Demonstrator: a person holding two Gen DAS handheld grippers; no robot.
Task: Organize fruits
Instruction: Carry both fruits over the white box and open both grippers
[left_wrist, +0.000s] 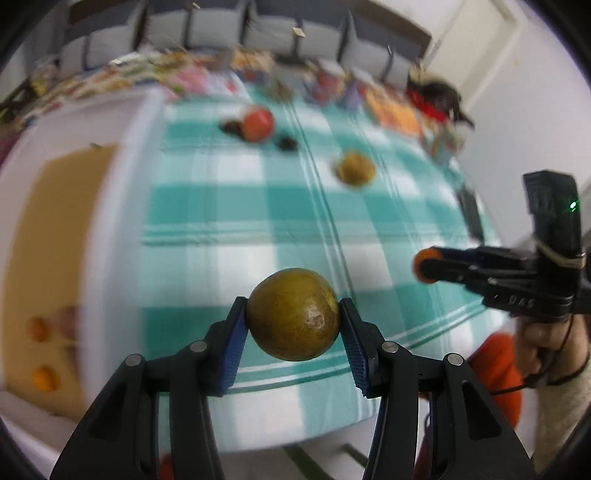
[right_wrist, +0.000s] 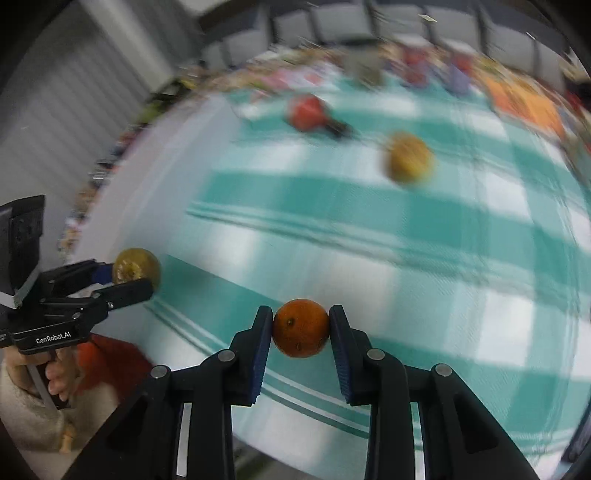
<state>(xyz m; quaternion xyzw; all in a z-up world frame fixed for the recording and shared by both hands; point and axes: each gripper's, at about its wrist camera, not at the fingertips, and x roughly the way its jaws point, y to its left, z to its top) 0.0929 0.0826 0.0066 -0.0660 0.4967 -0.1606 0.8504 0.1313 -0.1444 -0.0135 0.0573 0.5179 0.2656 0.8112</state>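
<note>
Tray (left_wrist: 122, 206) left of tablecloth (left_wrist: 240, 206); two fruits (left_wrist: 354, 169) (left_wrist: 257, 123) on cloth, far side.

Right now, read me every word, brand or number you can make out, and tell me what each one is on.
"GenRobot.AI": white print on the body of the left claw, seen from the right wrist.
"DAS": faint raised letters on the body of the right claw; possibly part of a longer mark.
The packets along the far edge of the table are too blurred to read.
</note>
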